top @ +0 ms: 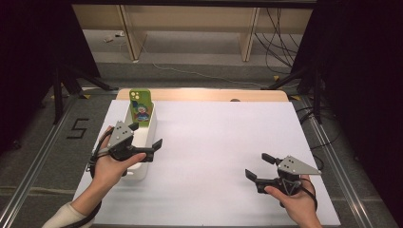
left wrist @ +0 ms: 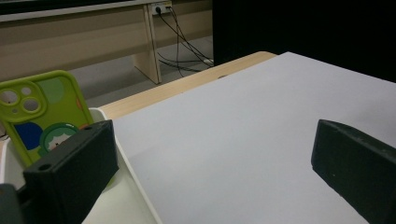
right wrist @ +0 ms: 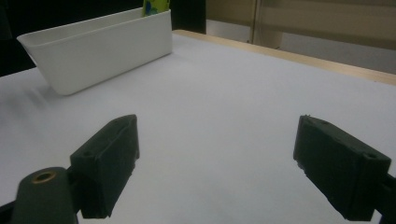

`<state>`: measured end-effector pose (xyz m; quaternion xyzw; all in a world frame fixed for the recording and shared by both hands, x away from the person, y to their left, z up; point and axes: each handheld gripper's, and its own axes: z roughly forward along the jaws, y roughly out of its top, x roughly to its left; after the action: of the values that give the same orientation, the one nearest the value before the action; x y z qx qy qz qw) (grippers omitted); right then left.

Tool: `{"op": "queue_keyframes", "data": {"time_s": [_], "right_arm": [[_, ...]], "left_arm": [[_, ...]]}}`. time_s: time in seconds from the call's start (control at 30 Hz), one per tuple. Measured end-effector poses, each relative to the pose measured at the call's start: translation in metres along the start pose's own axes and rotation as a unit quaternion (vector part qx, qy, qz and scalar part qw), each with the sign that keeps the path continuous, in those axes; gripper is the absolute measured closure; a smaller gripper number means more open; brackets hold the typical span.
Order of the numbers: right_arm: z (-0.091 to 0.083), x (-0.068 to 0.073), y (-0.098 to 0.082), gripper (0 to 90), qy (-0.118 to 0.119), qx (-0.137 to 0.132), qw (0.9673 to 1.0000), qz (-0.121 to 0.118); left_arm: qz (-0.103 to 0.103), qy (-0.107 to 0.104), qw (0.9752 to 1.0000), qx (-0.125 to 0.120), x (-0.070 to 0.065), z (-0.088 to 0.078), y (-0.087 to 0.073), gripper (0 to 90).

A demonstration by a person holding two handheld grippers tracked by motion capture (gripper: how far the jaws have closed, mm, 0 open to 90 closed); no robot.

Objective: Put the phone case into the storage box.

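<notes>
I've got the white tabletop [top: 214, 142] spread out below me. On its left side sits a long white bin [top: 141, 142], and a green phone case [top: 141, 108] with a cartoon figure stands upright at the bin's far end, leaning on the wall. My left gripper [top: 145, 135] hovers over the bin's near half, jaws spread wide, nothing between them; one jaw hangs above the bin, the other over bare tabletop. My right gripper [top: 256, 167] is well apart at the near right, jaws wide too, holding nothing, just above the surface.
</notes>
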<state>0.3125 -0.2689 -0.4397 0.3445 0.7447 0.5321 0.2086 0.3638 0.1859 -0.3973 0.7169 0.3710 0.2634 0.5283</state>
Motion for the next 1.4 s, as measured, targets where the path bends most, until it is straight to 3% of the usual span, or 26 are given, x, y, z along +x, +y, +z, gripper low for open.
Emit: {"op": "queue_keyframes", "data": {"time_s": [1.4], "right_arm": [[0.000, 0.000, 0.000, 15.5, 0.000, -0.001, 1.0000, 0.000]], "left_arm": [[-0.006, -0.010, 0.9999, 0.004, -0.012, -0.019, -0.022, 0.1]]}}
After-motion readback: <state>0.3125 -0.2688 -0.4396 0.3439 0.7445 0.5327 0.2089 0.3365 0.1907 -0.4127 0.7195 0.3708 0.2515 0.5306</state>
